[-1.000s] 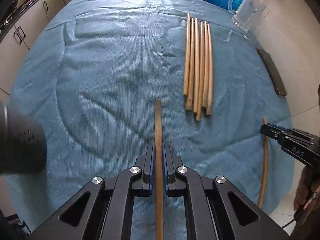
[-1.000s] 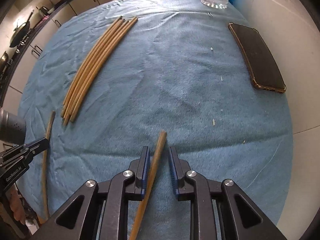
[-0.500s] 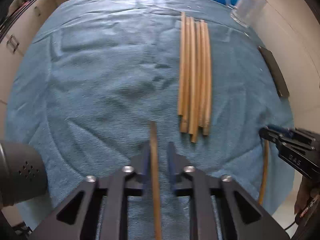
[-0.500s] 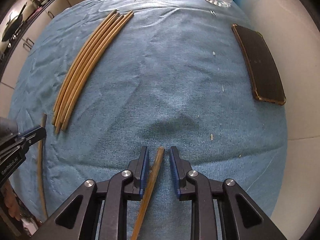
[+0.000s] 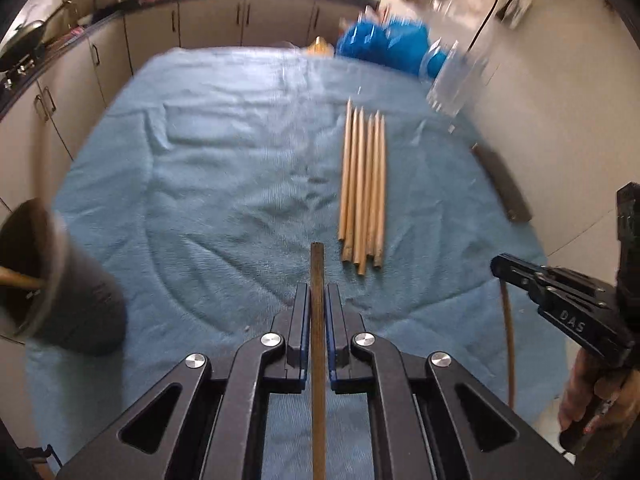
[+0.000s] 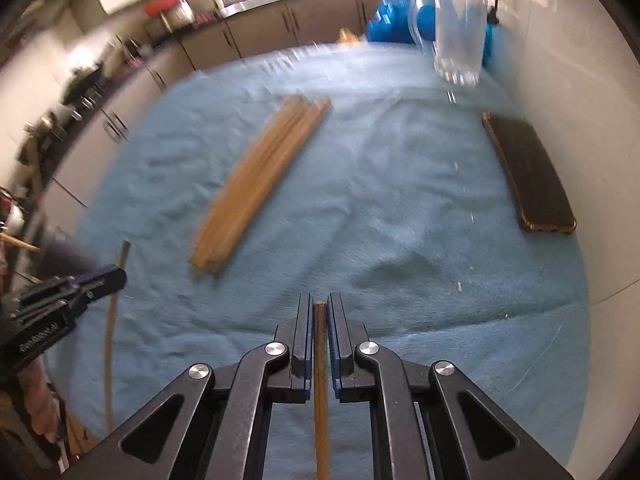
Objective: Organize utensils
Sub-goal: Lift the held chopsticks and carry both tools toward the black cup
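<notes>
My left gripper [image 5: 318, 292] is shut on a dark wooden chopstick [image 5: 317, 272] that sticks out past the fingertips above the blue towel [image 5: 224, 184]. My right gripper [image 6: 320, 308] is shut on another dark chopstick [image 6: 320, 340], its tip level with the fingertips. A bundle of several light chopsticks [image 5: 362, 188] lies on the towel ahead; it also shows in the right wrist view [image 6: 260, 184]. A dark holder cup [image 5: 60, 284] stands at the left edge with a stick inside. The right gripper [image 5: 516, 270] shows in the left wrist view with its chopstick [image 5: 509, 340] hanging below.
A black phone [image 6: 528, 176] lies at the towel's right side by the white wall. A clear glass pitcher [image 6: 456, 28] and a blue bag [image 5: 384, 48] stand at the far end. Kitchen cabinets [image 5: 152, 36] run along the left and back.
Both grippers have lifted and tilted up, so the kitchen background now shows. Both jaws have closed tight on their chopsticks. The holder cup has come into view at left.
</notes>
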`<state>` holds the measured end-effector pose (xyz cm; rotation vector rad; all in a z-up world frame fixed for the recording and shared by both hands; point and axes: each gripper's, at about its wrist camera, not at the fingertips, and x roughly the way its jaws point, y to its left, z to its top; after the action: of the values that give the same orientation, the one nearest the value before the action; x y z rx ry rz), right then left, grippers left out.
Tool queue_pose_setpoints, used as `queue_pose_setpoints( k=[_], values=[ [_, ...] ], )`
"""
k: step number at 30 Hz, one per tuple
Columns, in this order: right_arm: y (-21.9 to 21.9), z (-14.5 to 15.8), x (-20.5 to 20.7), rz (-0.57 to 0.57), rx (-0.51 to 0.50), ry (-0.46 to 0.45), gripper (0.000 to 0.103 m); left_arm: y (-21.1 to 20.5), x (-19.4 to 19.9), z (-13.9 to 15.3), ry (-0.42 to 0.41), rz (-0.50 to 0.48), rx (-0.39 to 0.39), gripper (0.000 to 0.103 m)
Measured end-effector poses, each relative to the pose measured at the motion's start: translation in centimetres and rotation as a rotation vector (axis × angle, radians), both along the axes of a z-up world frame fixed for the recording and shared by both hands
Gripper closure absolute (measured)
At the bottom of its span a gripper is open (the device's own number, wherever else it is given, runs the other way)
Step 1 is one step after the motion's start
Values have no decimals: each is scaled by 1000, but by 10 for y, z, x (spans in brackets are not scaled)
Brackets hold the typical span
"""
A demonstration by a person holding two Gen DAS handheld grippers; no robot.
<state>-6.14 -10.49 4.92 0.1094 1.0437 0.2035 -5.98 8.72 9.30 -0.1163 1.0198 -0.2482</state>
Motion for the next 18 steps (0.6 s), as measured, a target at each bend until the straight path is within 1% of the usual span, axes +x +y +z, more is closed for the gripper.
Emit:
queue_pose_setpoints(
  k=[2,5,6,8,10,14,18],
  values=[
    [5,12,-14,10,18,-60,96,7,-18,14,-60,10,-27,97],
    [11,28,-33,21,46,-140,96,15,-42,33,-142,22,-48,97],
    [15,33,-38,23,46,-168,96,17,-52,41,-181,28,-53,97],
    [17,43,-43,28,40,-217,96,18,-67,51,-235,38,-53,97],
    [19,53,-53,31,48,-270,96,24,-83,63,-289,45,-71,97],
    [25,75,-72,29,82,-379,96,35,-105,80,-367,81,-96,97],
    [36,96,-82,32,117,-480,96,53,-121,102,-437,129,-121,97]
  ],
)
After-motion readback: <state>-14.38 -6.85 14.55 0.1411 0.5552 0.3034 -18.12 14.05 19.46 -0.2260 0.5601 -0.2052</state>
